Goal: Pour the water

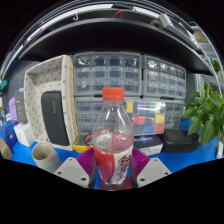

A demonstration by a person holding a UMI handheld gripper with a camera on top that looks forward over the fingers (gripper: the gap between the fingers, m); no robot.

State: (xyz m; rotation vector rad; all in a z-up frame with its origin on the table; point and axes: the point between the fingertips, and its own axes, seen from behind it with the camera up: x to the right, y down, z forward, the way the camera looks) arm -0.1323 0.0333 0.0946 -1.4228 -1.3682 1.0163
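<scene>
Gripper view shows the gripper (113,168) holding a clear bottle (112,140) with a red cap (114,95). Both pink pads (87,160) press its sides. The bottle stands upright over the blue table (185,158). A white cup (43,154) sits nearby. The holder should probably grip tight and tip slowly.

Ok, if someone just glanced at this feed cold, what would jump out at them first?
The clear bottle with its red cap, standing upright right between the fingers, whose pink pads press against its sides. Behind it, stacked clear drawer cabinets fill the background, with a green plant to their right. A pale cup sits on the blue table, left of the bottle.
</scene>
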